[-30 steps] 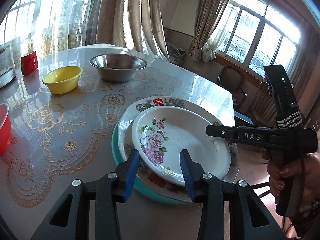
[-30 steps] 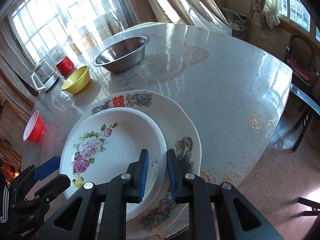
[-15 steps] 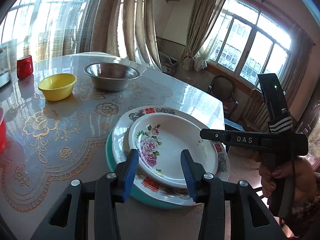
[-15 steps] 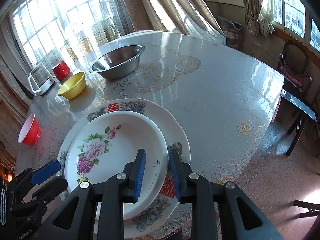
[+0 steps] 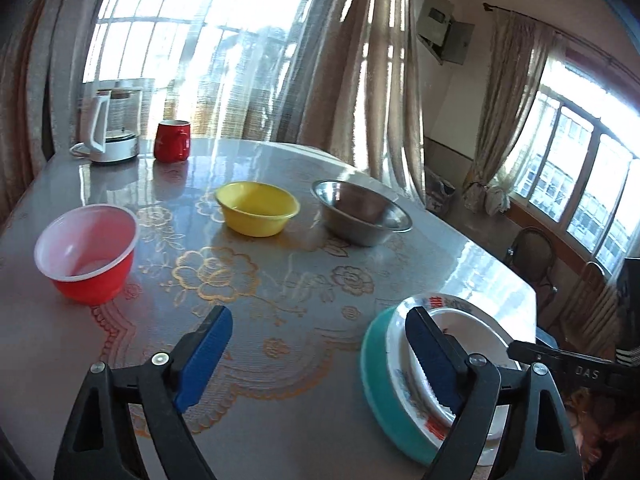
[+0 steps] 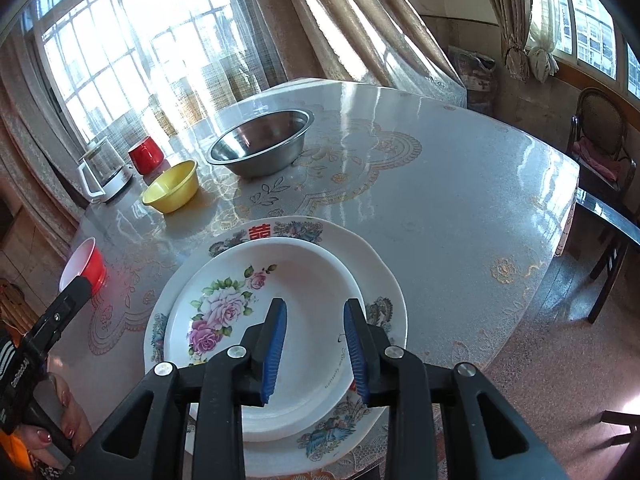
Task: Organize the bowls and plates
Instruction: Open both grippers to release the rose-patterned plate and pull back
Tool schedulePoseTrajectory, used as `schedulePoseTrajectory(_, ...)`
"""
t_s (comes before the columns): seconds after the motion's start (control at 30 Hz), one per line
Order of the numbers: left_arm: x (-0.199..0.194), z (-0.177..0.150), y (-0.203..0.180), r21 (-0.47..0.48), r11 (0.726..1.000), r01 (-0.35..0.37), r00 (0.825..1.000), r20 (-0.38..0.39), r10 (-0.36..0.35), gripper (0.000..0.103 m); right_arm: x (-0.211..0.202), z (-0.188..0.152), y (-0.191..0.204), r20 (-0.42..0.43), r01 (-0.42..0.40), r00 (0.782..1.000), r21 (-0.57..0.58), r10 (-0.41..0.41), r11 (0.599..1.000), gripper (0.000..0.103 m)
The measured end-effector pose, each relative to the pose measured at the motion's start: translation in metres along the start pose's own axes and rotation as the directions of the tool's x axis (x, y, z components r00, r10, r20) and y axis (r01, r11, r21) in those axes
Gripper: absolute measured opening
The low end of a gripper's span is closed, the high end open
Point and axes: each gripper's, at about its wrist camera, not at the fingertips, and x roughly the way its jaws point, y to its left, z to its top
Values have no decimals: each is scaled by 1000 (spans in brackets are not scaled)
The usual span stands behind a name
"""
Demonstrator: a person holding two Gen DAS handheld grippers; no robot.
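So the plates are stacked at the near edge of the table (image 6: 460,184): the rose-print plate (image 6: 280,304) sits on the bigger patterned plate (image 6: 376,280), with a teal plate (image 5: 380,396) at the bottom. The right gripper (image 6: 316,348) hangs over the rose plate's rim, jaws opening and gripping nothing, while the left gripper (image 5: 320,356) is spreading wide over bare tablecloth just left of the stack. The red bowl (image 5: 86,252), yellow bowl (image 5: 258,208) and steel bowl (image 5: 360,212) sit apart farther back

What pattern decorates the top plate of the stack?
Pink and purple roses with green leaves on the white top plate, clearest in the right wrist view.
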Motion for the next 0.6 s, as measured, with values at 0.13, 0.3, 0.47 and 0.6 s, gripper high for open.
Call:
schedulePoseTrajectory(0.13, 17, -6, 15, -32, 995, -95, 993, -68, 93, 90, 5, -2, 9, -16, -20, 1000, -12, 20, 1000, 30)
schedulePoseTrajectory(0.3, 28, -13, 17, 7, 986, -169, 981, -95, 169, 90, 11, -3, 18, -33, -40, 999, -17, 40, 999, 30)
schedulePoseTrajectory(0.47, 33, -14, 20, 0, 986, -169, 978, -122, 168, 90, 11, 3, 18, -25, -57, 998, 2, 57, 998, 30)
schedulePoseTrajectory(0.6, 30, -14, 26, -37, 990, -135, 984, -123, 130, 91, 10, 16, 12, -7, -67, 998, 35, 67, 997, 32)
